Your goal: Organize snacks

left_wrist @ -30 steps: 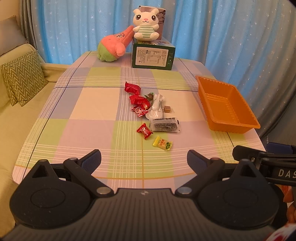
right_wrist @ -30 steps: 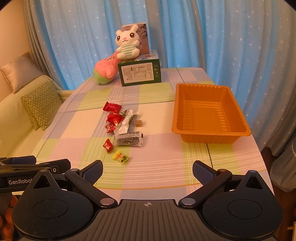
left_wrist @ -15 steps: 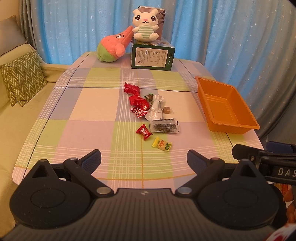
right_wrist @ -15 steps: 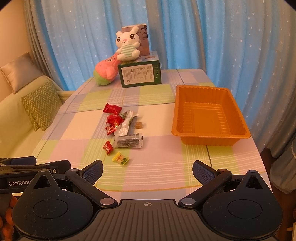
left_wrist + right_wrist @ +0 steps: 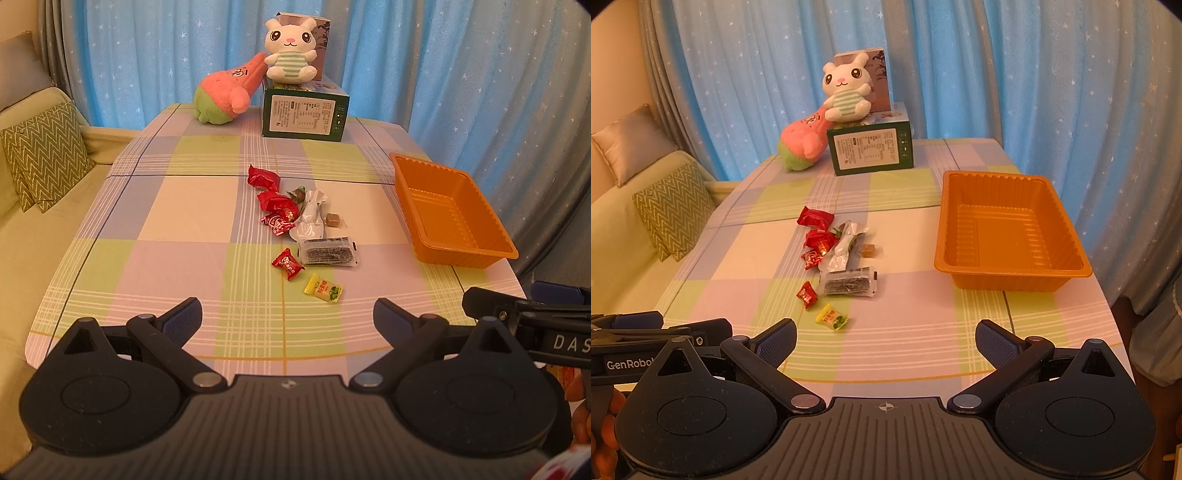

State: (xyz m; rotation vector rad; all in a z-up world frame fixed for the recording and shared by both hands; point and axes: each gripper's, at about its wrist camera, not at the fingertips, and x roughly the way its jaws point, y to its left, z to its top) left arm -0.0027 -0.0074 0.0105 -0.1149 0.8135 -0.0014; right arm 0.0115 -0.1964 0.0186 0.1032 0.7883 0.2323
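Note:
Several wrapped snacks lie mid-table: red packets (image 5: 275,201) (image 5: 816,236), a silver packet (image 5: 312,216), a dark seaweed pack (image 5: 327,251) (image 5: 847,285), a small red candy (image 5: 288,263) (image 5: 807,294) and a yellow candy (image 5: 323,288) (image 5: 833,318). An empty orange tray (image 5: 454,218) (image 5: 1008,236) sits on the right. My left gripper (image 5: 288,317) is open over the near table edge, short of the yellow candy. My right gripper (image 5: 886,338) is open too, holding nothing, at the near edge between snacks and tray.
A checked cloth covers the table (image 5: 177,206). At the far end stand a green box (image 5: 304,112) with a white plush rabbit (image 5: 290,51) on it and a pink-green plush (image 5: 225,96) beside it. A sofa with cushions (image 5: 40,158) runs along the left; blue curtains hang behind.
Both views have drawn back and tilted slightly, so the snacks and tray sit a little farther off. Both grippers stay open; nothing on the table has moved.

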